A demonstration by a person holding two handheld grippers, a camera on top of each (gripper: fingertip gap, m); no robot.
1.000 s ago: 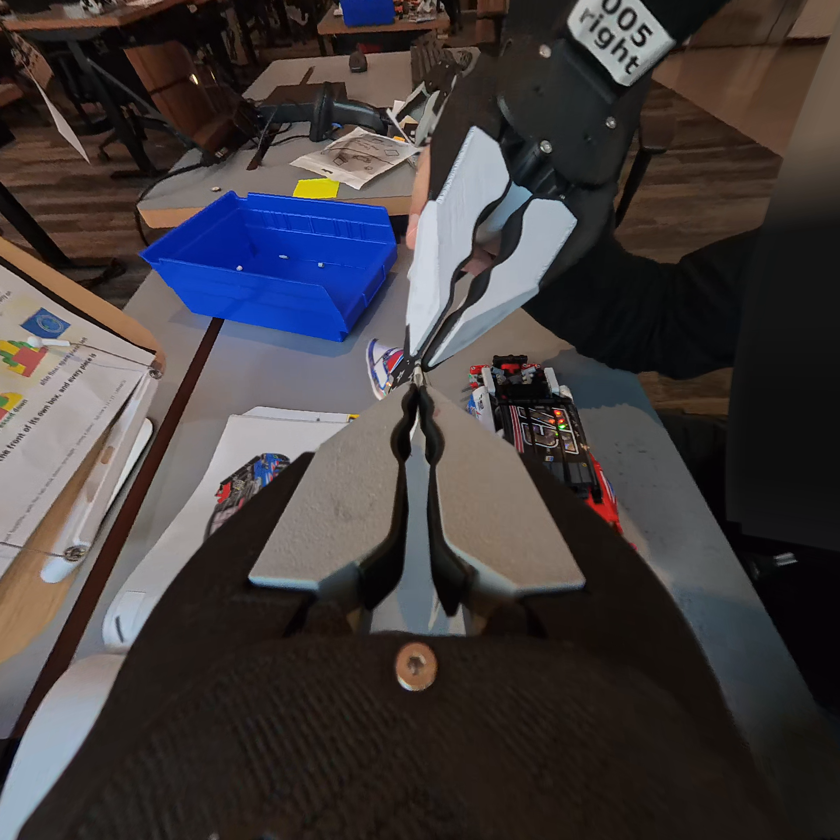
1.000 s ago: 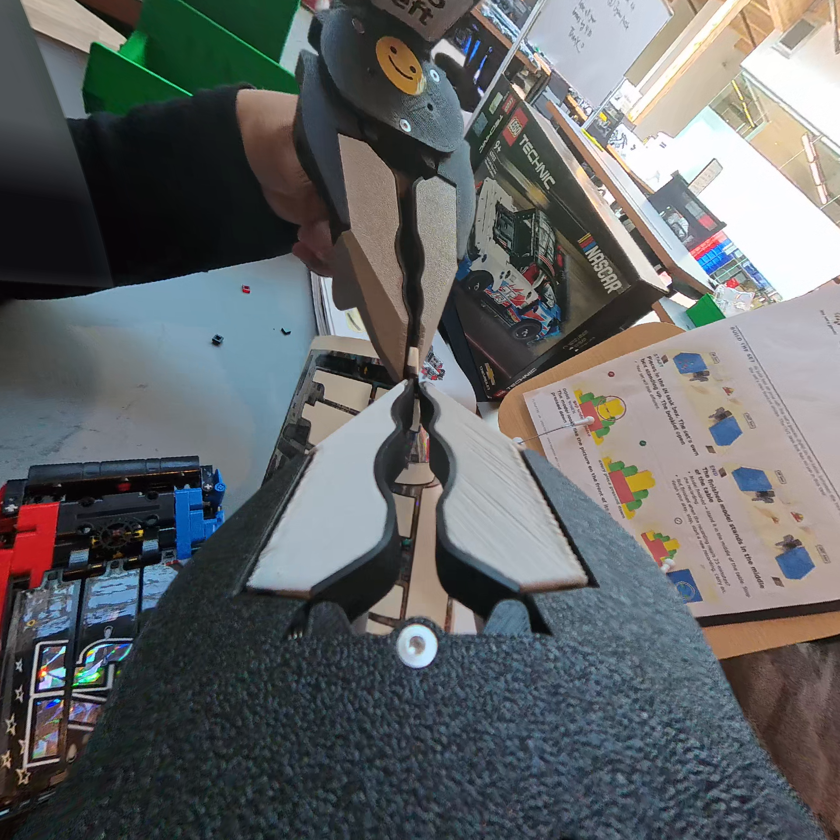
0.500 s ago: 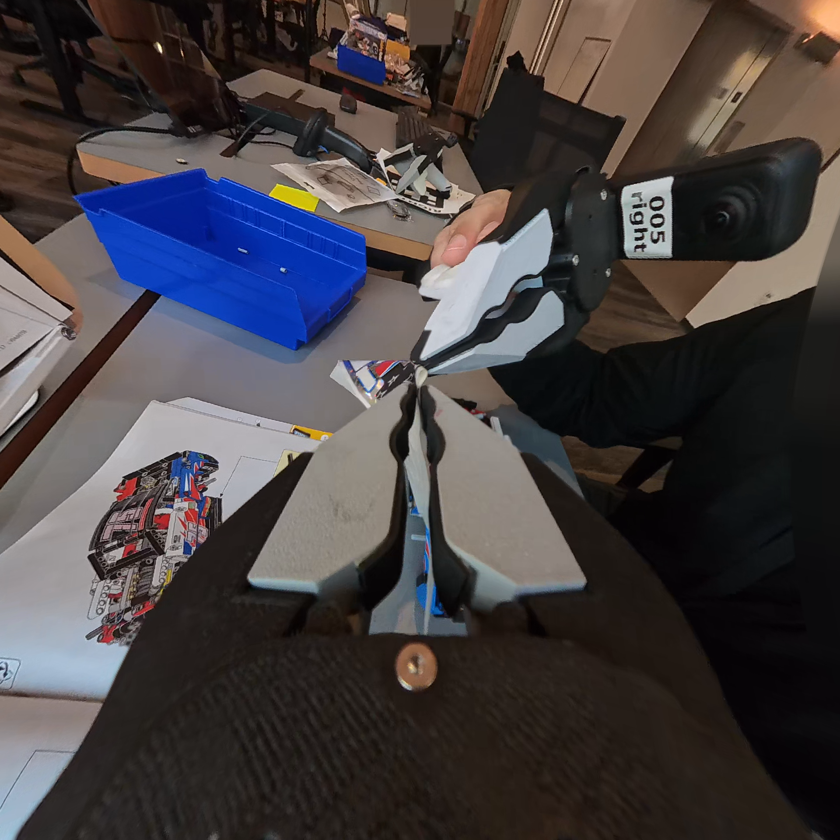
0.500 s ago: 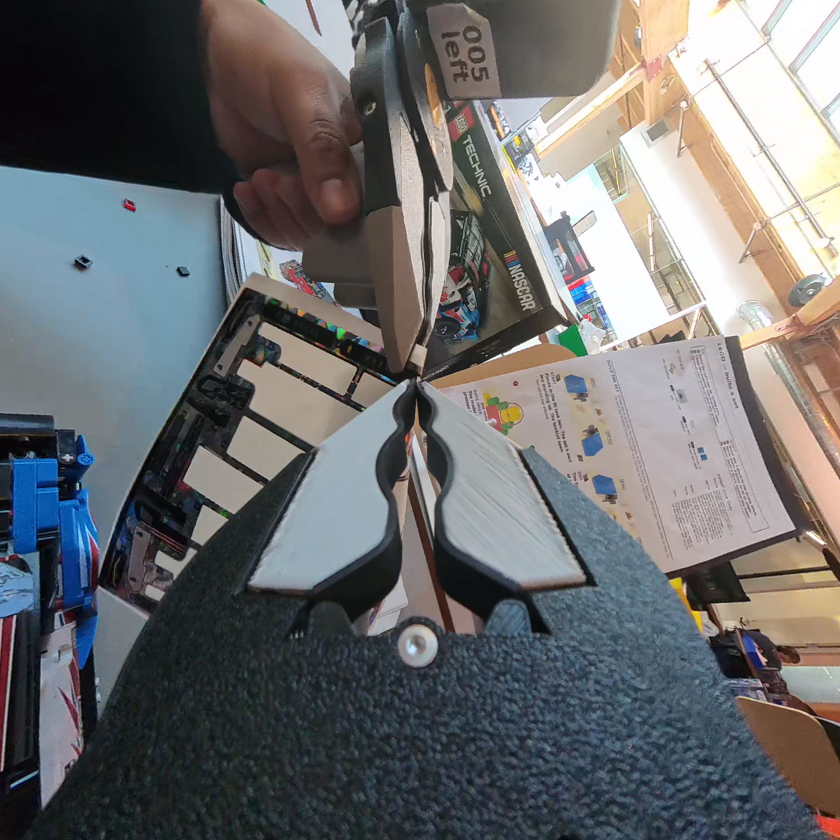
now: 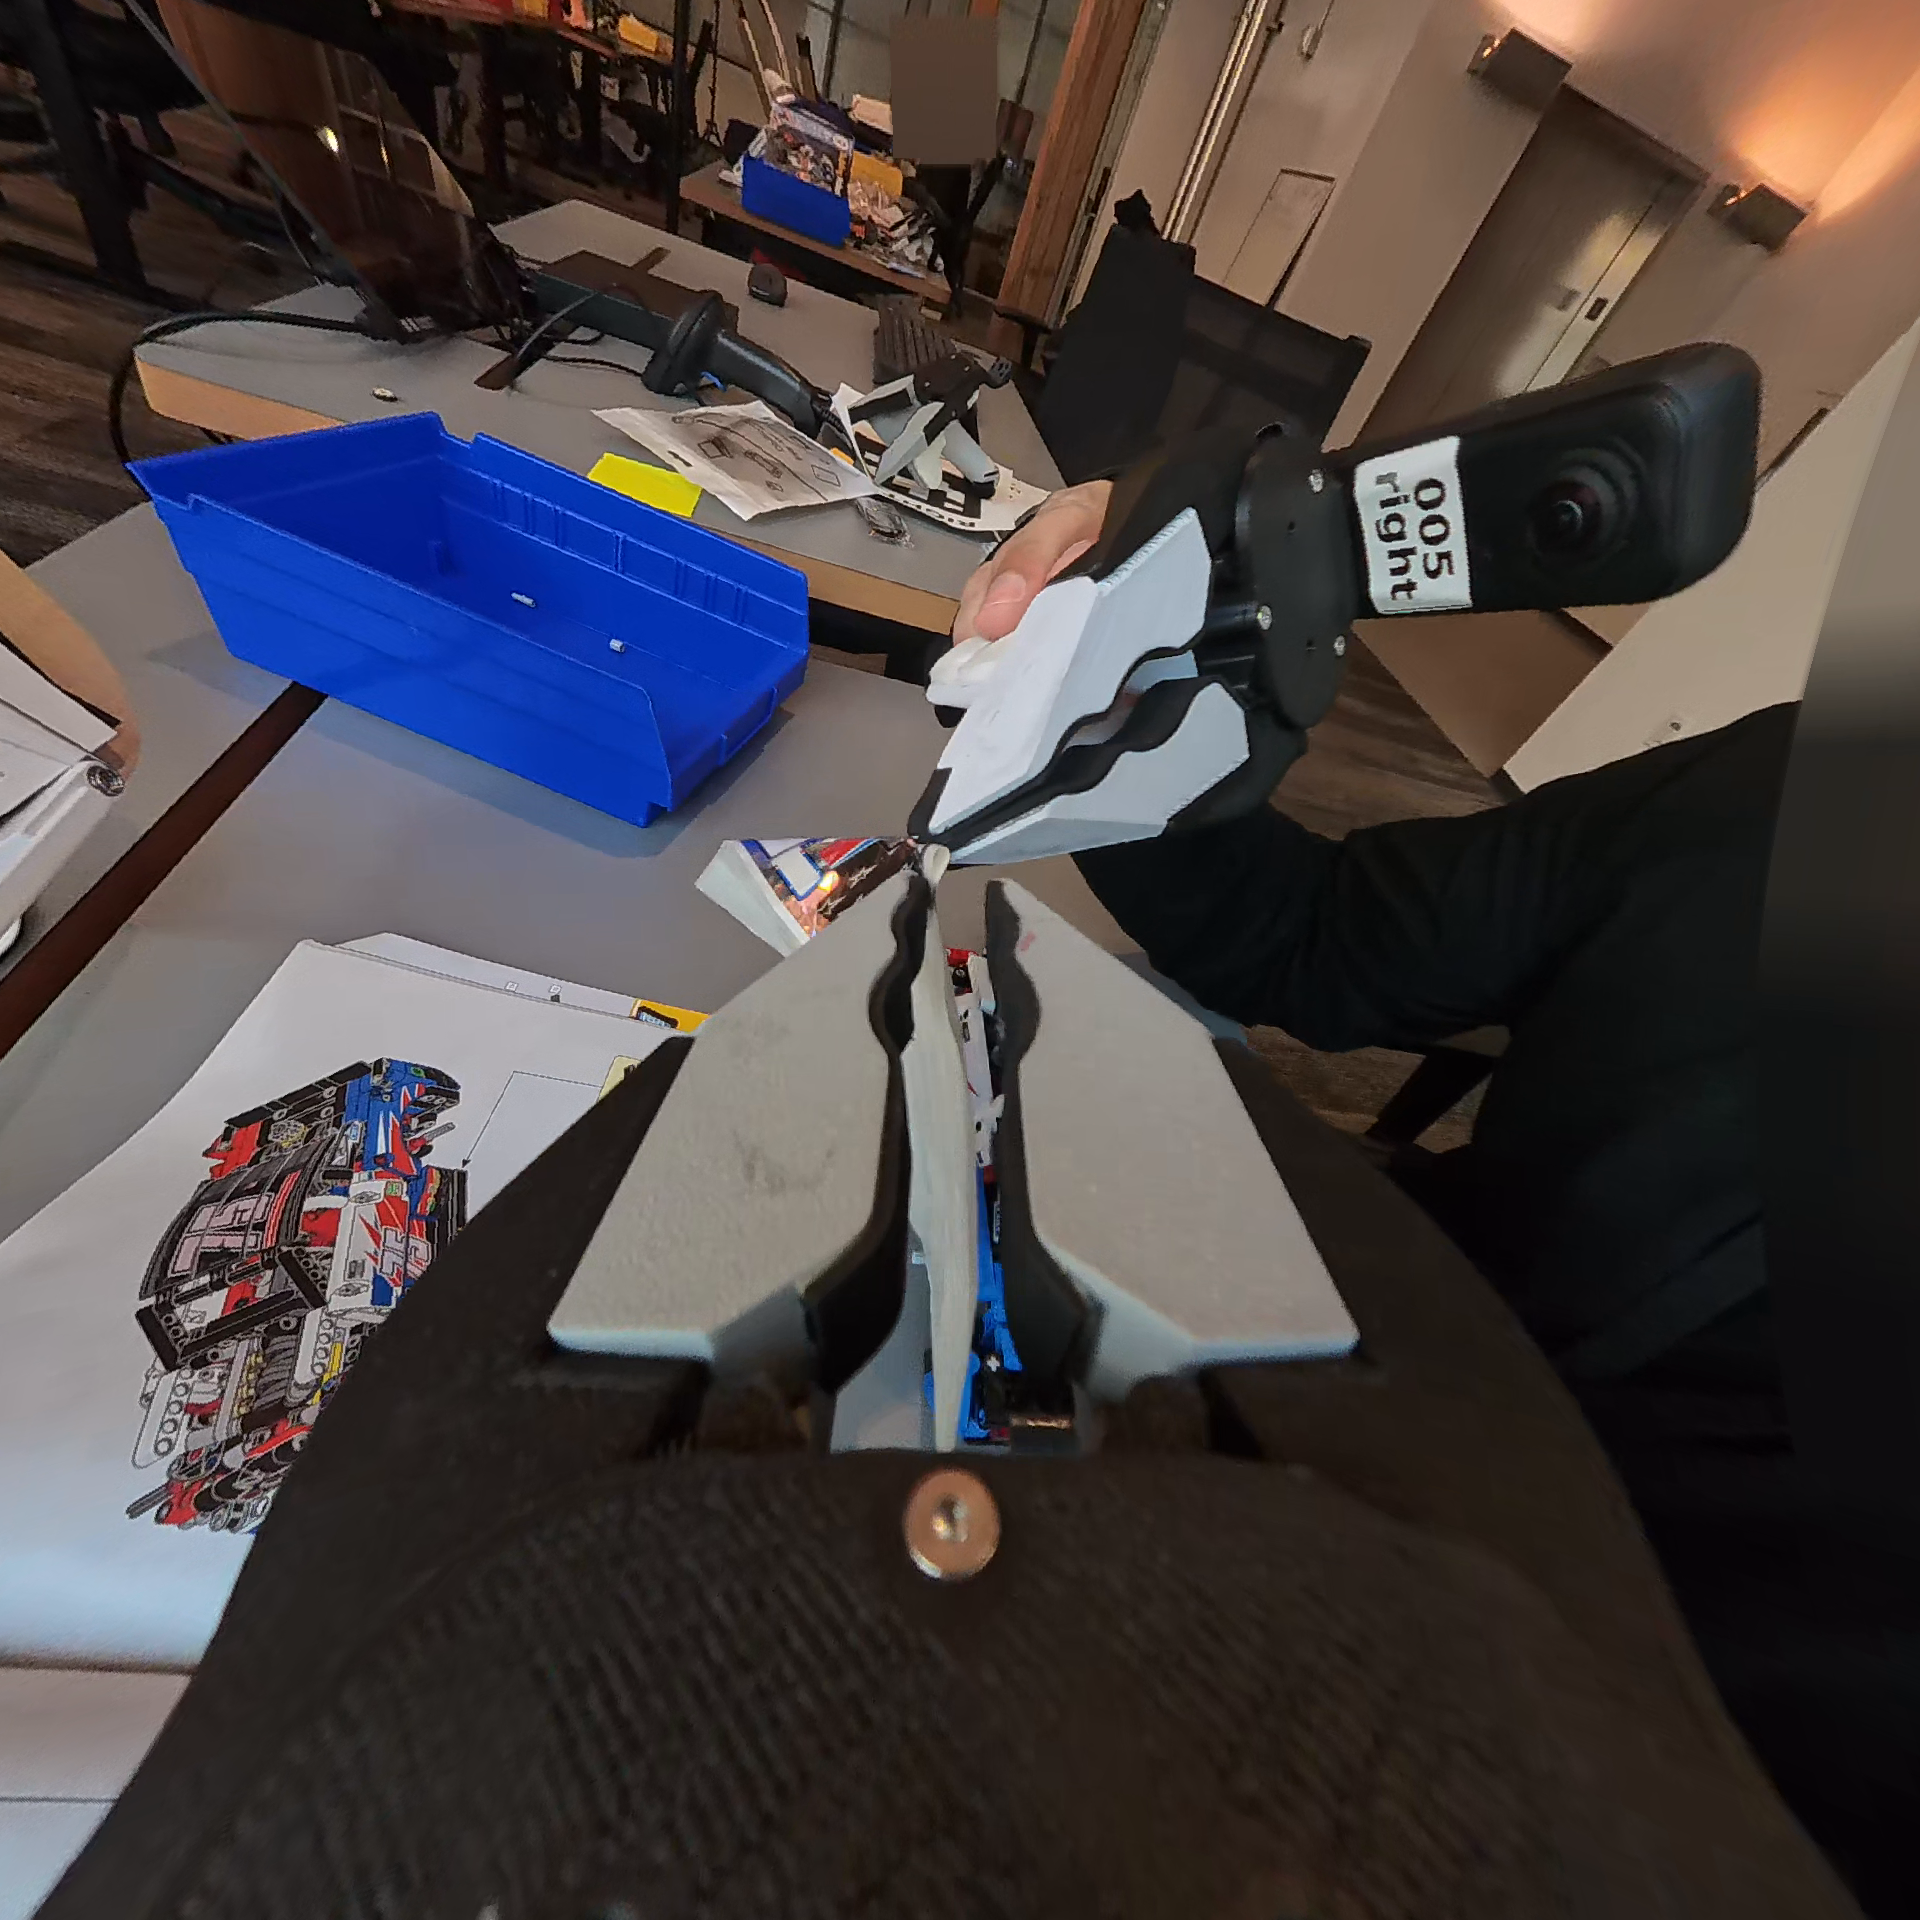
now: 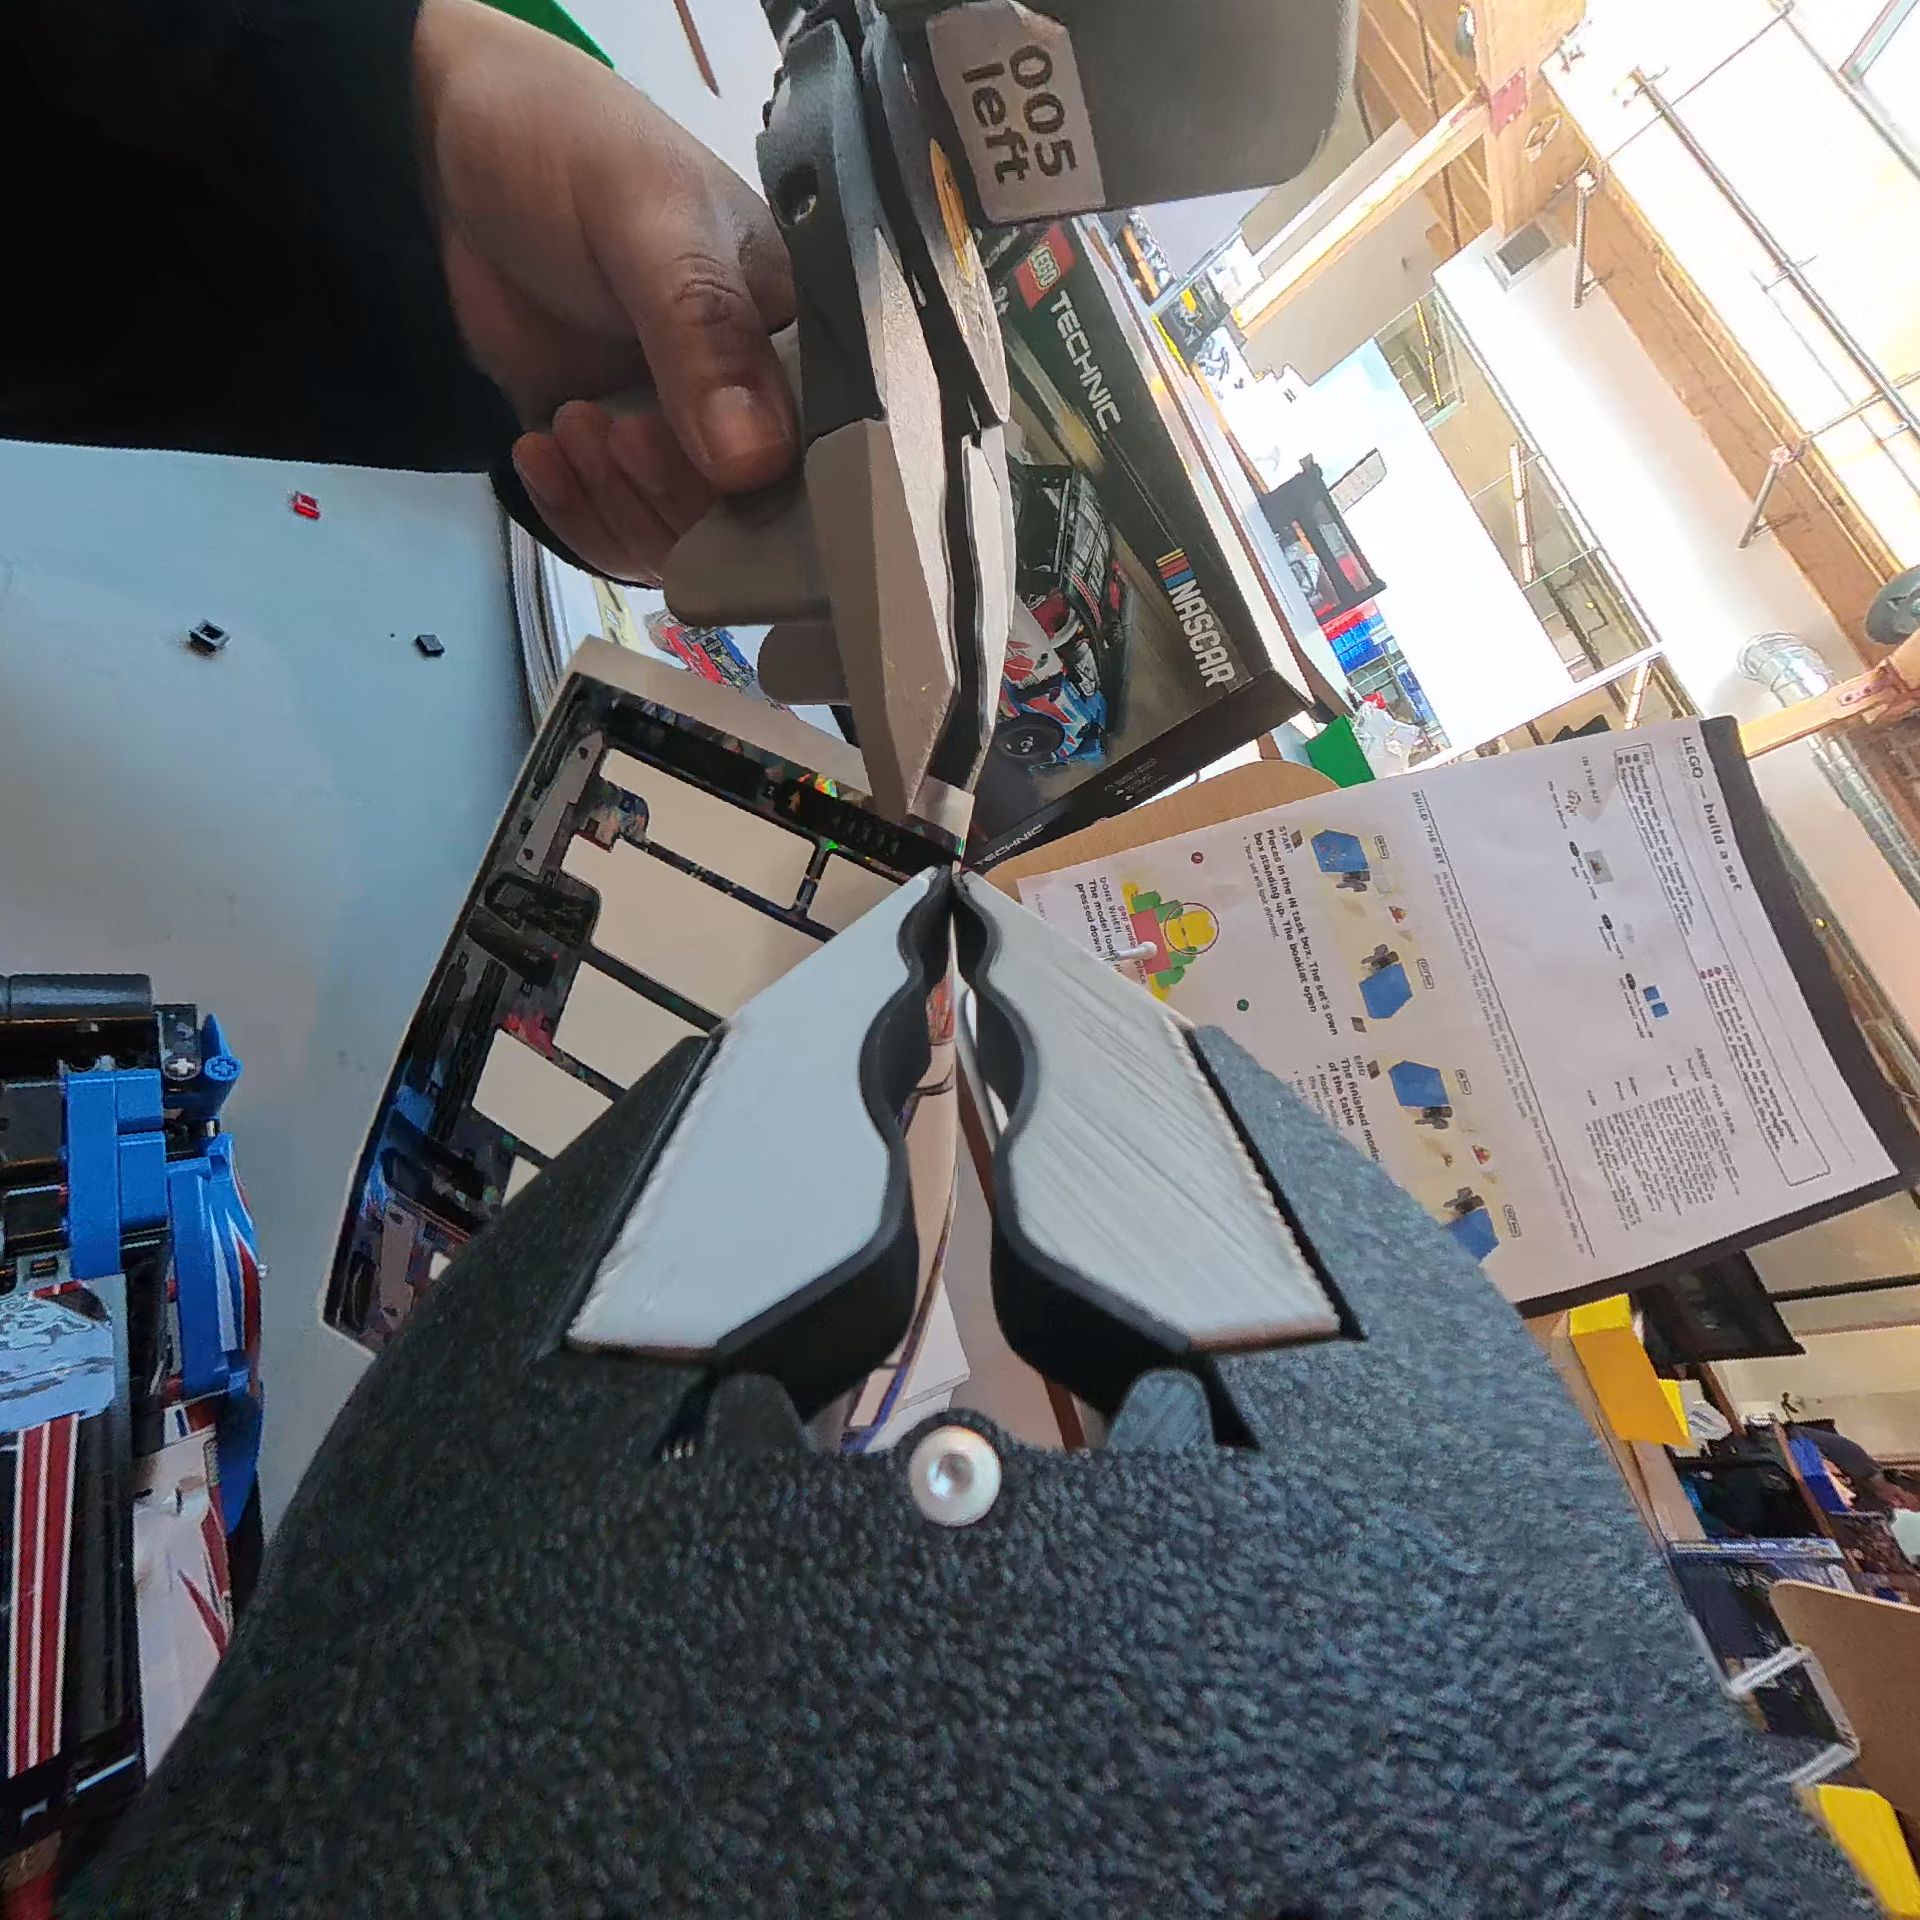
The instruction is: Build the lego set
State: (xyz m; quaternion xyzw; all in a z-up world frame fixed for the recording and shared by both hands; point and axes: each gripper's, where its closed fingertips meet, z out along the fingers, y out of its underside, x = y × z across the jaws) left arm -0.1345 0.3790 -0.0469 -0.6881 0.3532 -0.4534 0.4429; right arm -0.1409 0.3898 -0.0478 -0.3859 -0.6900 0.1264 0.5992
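My left gripper [image 5: 958, 885] has its jaws a little apart. The sticker sheet [image 5: 935, 1091] runs edge-on between them, against the left finger. My right gripper [image 6: 951, 878] is shut on the edge of that sheet [image 6: 644, 935], which is black and holographic with several empty white cut-outs. In the left wrist view the right gripper [image 5: 930, 836] pinches the sheet just beyond my left fingertips. In the right wrist view the left gripper [image 6: 935, 800] points down at my right tips. The partly built red, blue and black lego car [image 6: 114, 1195] lies on the grey table below.
An open instruction booklet [image 5: 260, 1247] lies at the left, with a blue bin [image 5: 468, 603] behind it. The lego box [image 6: 1122, 499] stands beyond the sheet, beside a printed sheet on a board [image 6: 1455, 987]. Small loose pieces [image 6: 208, 636] lie on the table [image 6: 208, 831]. My two grippers' fingertips are within a few centimetres of each other.
My left jaws have parted from shut to a small gap. Both grippers have tilted and kept tip to tip, with the sheet still between them. The right gripper stays shut.
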